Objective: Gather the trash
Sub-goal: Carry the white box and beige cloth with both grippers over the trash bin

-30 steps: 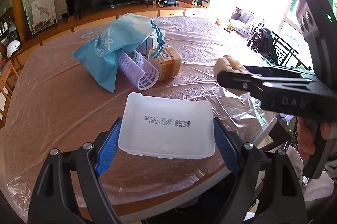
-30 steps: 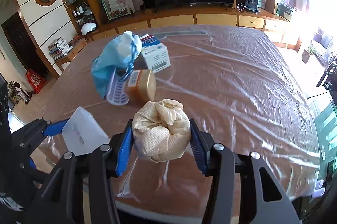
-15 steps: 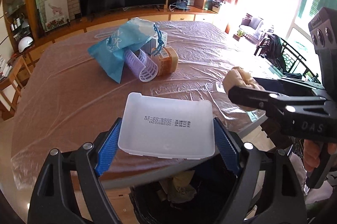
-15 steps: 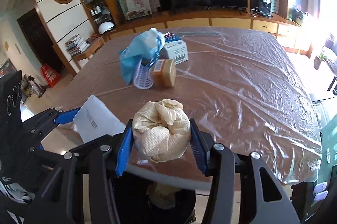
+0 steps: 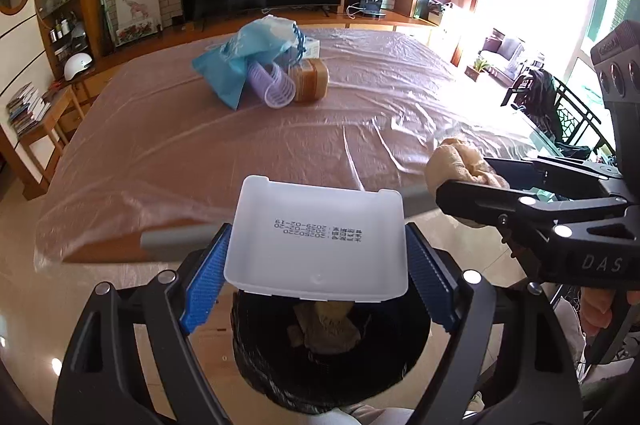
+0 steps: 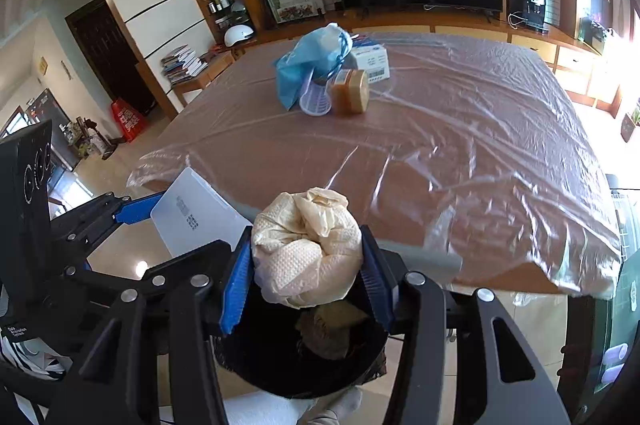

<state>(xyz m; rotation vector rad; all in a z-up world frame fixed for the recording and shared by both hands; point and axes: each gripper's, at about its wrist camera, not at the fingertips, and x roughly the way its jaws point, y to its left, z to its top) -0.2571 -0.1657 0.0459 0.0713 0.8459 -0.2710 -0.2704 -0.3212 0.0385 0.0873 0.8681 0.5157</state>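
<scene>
My left gripper (image 5: pixel 316 265) is shut on a white plastic tray (image 5: pixel 318 241) with printed text, held flat between the blue pads above a black bin (image 5: pixel 332 357). My right gripper (image 6: pixel 306 261) is shut on a crumpled beige paper wad (image 6: pixel 308 245), also over the black bin (image 6: pixel 300 357), which holds brown paper trash. In the left wrist view the right gripper (image 5: pixel 460 185) with its wad (image 5: pixel 452 161) sits at the right. The left gripper (image 6: pixel 132 209) and the tray (image 6: pixel 192 221) show at the left of the right wrist view.
The table (image 5: pixel 200 161), covered in clear plastic film, carries a blue bag (image 5: pixel 248 61), a purple ribbed roller (image 5: pixel 272 89), a brown jar (image 5: pixel 310 81) and a white box (image 6: pixel 372 61) near its far side. The table's near edge (image 6: pixel 420 257) lies just beyond the bin. A hand (image 5: pixel 600 309) grips the right handle.
Both grippers have pulled back off the table's near edge with their loads. The black bin has come into view beneath them.
</scene>
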